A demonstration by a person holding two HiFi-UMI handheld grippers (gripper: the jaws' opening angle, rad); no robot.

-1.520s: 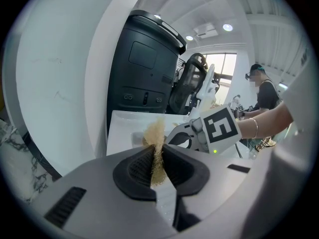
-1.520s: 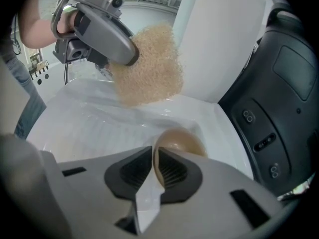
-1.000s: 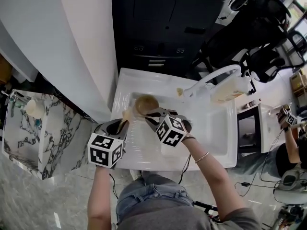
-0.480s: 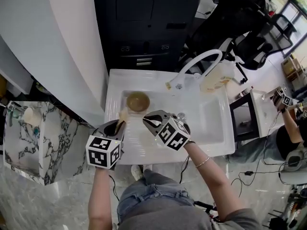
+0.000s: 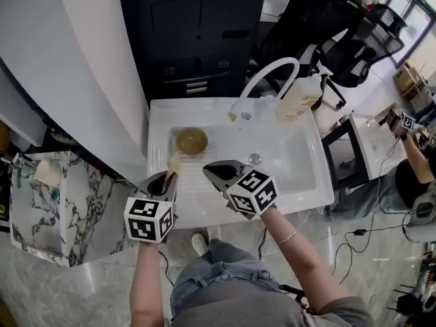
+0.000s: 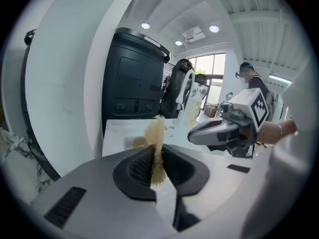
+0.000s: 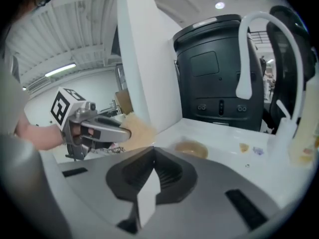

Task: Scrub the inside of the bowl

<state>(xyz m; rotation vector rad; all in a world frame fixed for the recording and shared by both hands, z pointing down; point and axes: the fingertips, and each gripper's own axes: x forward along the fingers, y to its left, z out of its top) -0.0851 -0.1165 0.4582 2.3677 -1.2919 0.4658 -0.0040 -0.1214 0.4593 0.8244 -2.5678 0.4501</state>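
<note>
While the left gripper (image 6: 156, 157) clenches its dark, ribbed jaws on a scrubber (image 6: 155, 131), the right gripper (image 7: 153, 152) has its jaws pressed together with nothing between them. The scrubber is a thin, tan, fibrous pad with a ragged top edge, and it stands upright out of the jaws. Both grippers have smooth grey shells. Each carries a white cube printed with black square markers, the left cube (image 5: 150, 219) and the right cube (image 5: 253, 193). In the head view both grippers hang over the front edge of the sink (image 5: 310, 189). The left one is at the front left corner and the right one is just beside it toward the middle, their tips apart.

The bowl (image 5: 192, 141) sits upright in the basin near the sink's back left corner, well apart from both grippers. It is small and round, tan-brown with a dull, wood-like look, and its inside is a shade darker than its rim. The right gripper view shows it as a shallow, flat oval.

The sink is glossy white and rectangular, with a round metal drain (image 5: 255, 158) near the middle of the basin. At its back edge stands a white, arched faucet (image 5: 272, 77). Just beside that, toward the back right corner, is a translucent bottle (image 5: 300, 101) of yellowish liquid.
</note>
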